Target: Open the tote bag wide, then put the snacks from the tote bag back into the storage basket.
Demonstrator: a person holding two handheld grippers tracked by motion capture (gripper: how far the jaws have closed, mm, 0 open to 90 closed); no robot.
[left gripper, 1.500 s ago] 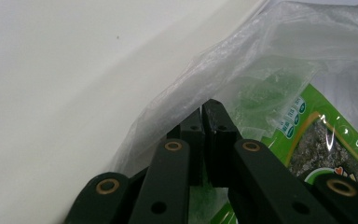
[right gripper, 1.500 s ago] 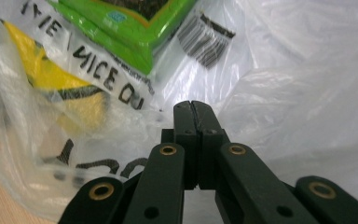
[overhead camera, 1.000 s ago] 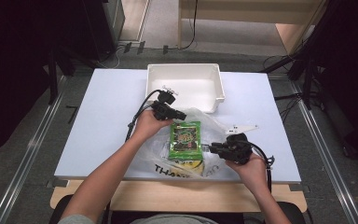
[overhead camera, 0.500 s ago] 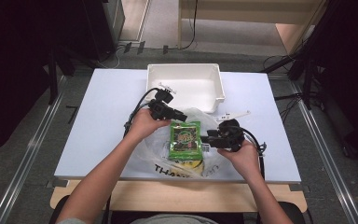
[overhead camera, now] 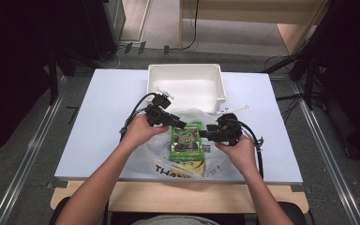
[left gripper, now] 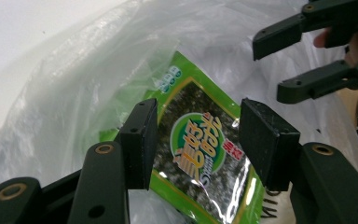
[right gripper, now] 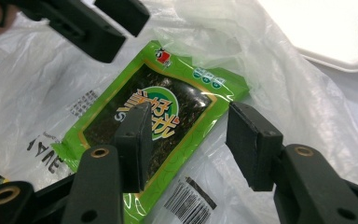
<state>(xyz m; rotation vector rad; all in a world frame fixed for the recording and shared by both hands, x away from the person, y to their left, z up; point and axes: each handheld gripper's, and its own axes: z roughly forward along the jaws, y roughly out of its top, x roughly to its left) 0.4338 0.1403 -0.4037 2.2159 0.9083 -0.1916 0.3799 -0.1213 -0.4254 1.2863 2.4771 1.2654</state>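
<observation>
A green seaweed snack packet [overhead camera: 186, 140] lies flat on a crumpled clear plastic bag [overhead camera: 187, 164] at the table's front middle. A fold of the bag covers the packet's far end [right gripper: 214, 51]. My left gripper [overhead camera: 180, 125] hovers at the packet's upper left. Its jaws have just been opening and stand open over the packet [left gripper: 200, 154], touching nothing. My right gripper [overhead camera: 204, 135] is at the packet's right edge. Its jaws too have just been opening, with the packet [right gripper: 158, 116] below them and nothing pinched. In each gripper view the other gripper appears: the right gripper [left gripper: 268, 67] and the left gripper [right gripper: 121, 35].
A white bin [overhead camera: 222, 89] stands just behind the bag at the table's far middle, its corner [right gripper: 326, 28] close to the right gripper. A thin white piece [overhead camera: 236, 108] lies beside the bag. Black cables trail from both grippers across the table.
Both grippers' jaws have opened. The right hand has moved away from the front edge and leftward to the packet's side. The left hand has stayed near the packet's upper left.
</observation>
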